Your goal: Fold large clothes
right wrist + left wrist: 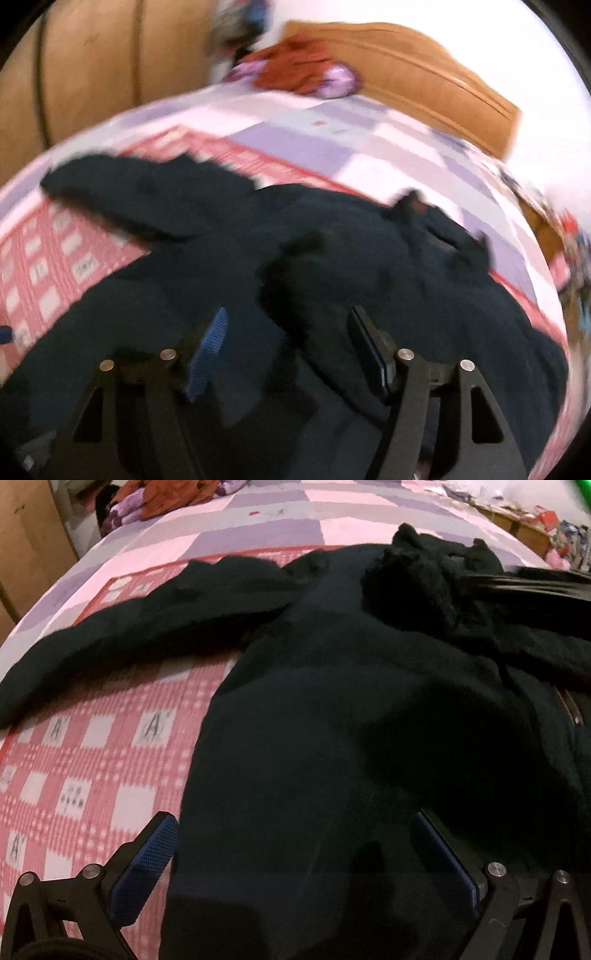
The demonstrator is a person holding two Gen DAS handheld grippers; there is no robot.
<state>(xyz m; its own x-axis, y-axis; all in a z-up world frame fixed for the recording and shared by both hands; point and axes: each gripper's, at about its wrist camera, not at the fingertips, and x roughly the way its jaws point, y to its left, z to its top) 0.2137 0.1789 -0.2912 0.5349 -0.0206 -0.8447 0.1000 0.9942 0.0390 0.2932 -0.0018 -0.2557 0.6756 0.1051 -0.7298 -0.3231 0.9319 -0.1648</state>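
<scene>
Both grippers (pixel 295 853) (pixel 288 332) spread over rumpled black garment (pixel 332 709), one sleeve outstretched.

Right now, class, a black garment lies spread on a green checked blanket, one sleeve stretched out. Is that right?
Not quite: the blanket is pink and white checked, not green, as the left wrist view shows. The black garment does lie spread with one sleeve stretched out.

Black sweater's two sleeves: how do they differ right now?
Left sleeve lies stretched out flat, away from the sweater body, over the pink checked blanket; right sleeve is folded in and bunched on top of the chest. Left sleeve's full length shows; right sleeve's is crumpled, cuff hidden. Shared: same dark fuzzy knit, neither gripped.
</scene>
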